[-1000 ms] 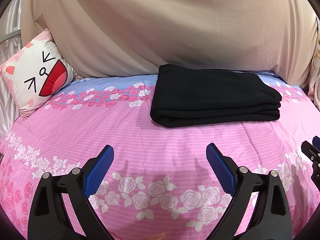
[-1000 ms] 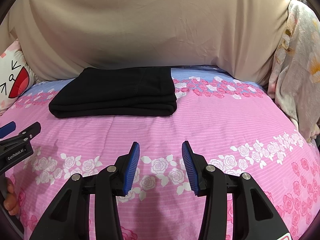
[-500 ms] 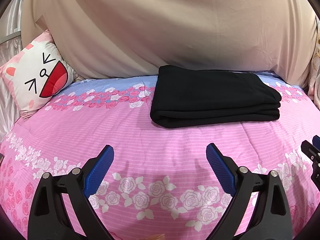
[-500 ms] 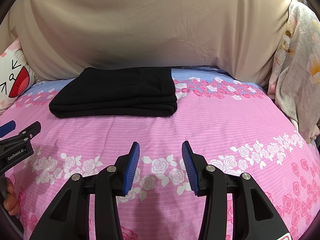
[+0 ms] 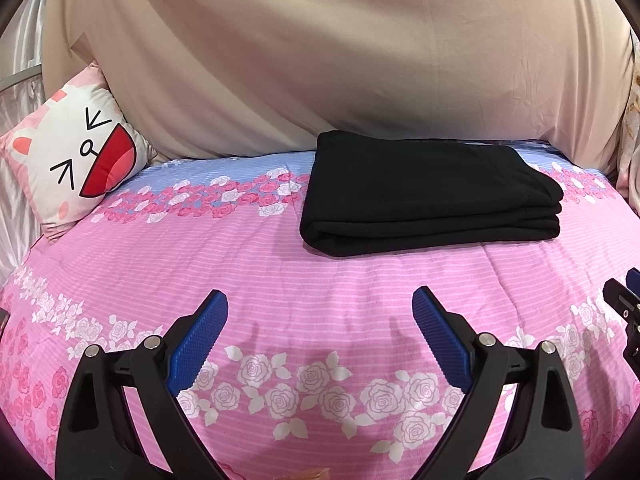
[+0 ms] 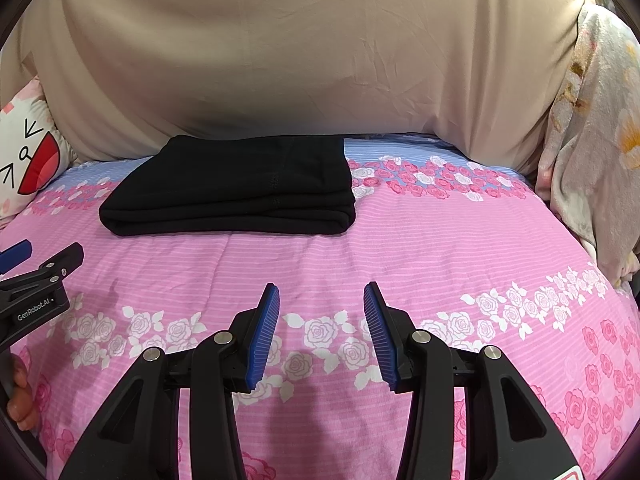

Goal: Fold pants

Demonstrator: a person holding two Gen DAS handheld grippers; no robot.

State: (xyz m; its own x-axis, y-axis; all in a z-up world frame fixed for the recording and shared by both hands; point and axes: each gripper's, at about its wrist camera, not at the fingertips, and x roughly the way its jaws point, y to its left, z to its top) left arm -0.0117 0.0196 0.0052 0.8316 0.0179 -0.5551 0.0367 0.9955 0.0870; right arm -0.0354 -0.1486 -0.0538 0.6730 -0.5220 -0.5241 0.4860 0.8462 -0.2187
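Blue-padded, the left tool (image 5: 320, 332) gapes wide and empty over the pink floral bed (image 5: 280, 264); the right tool (image 6: 320, 328) is also parted, gripping nothing. Black pants (image 5: 428, 192) lie folded at one o'clock from the left tool, eleven o'clock from the right, well apart from both.

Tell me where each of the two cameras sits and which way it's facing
Left wrist: on the left gripper, low over the pink floral bedspread, facing the folded black pants and cat-face pillow; own blue fingers wide open.
Right wrist: on the right gripper, same heading, pants ahead-left; own fingers open, a thumb at the left edge.
Shared: pants, pillow, bedspread, beige sheet; each view catches the other gripper at its edge.
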